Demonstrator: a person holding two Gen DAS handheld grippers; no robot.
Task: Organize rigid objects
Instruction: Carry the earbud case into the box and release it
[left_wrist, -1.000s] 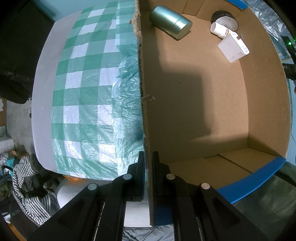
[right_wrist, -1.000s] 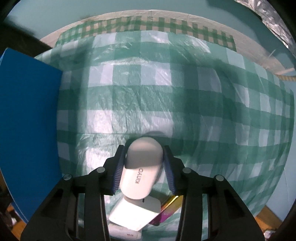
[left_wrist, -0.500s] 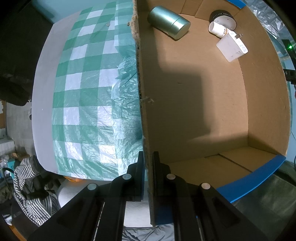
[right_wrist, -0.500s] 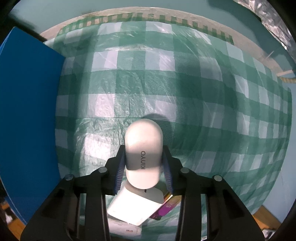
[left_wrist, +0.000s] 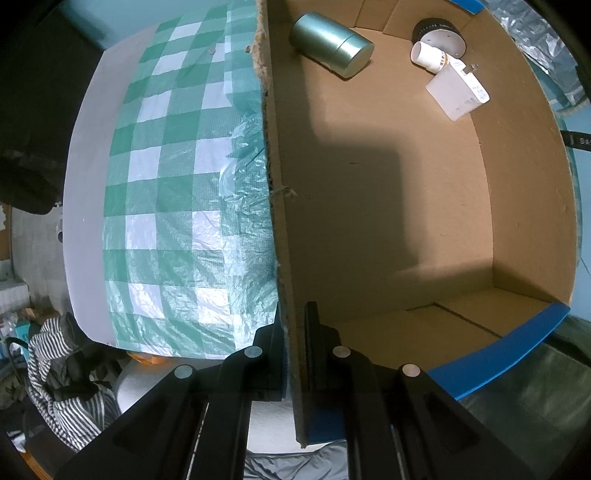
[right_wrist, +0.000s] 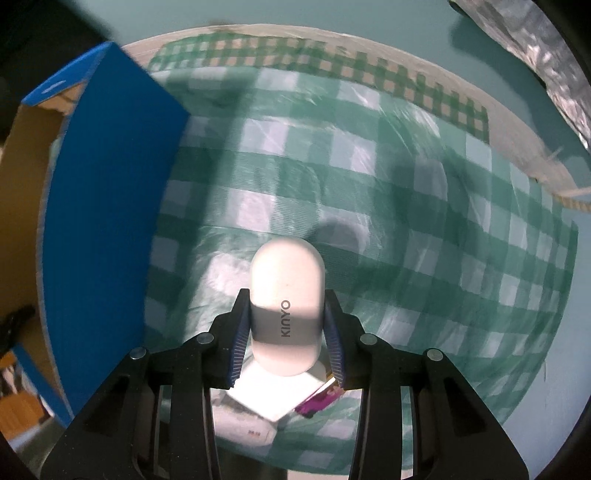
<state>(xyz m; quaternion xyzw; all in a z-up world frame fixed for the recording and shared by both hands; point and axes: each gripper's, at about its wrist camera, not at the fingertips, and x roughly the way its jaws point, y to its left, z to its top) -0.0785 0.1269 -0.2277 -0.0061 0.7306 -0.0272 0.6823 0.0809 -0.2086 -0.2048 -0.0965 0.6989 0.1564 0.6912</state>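
My left gripper (left_wrist: 293, 321) points down and is shut on the near wall of an open cardboard box (left_wrist: 524, 184) with blue outer sides. On the box floor, at the far end, lie a green metal tin (left_wrist: 330, 44), a white charger (left_wrist: 456, 92), a small white bottle (left_wrist: 428, 57) and a black round object (left_wrist: 437, 33). My right gripper (right_wrist: 287, 314) is shut on a white oval KINYO case (right_wrist: 286, 291) and holds it above the green checked tablecloth (right_wrist: 406, 206). The box's blue side (right_wrist: 103, 206) stands to the left of it.
Below the held case lie a flat white box (right_wrist: 273, 397), a purple card (right_wrist: 321, 398) and another white item (right_wrist: 243, 430). Striped cloth (left_wrist: 62, 369) lies off the table's left edge. Crinkled foil (right_wrist: 535, 48) sits at the far right.
The right gripper's jaws closed on the white case and lifted it off the cloth, rolling slightly. The blue box side has come further into its view. The left gripper has not moved.
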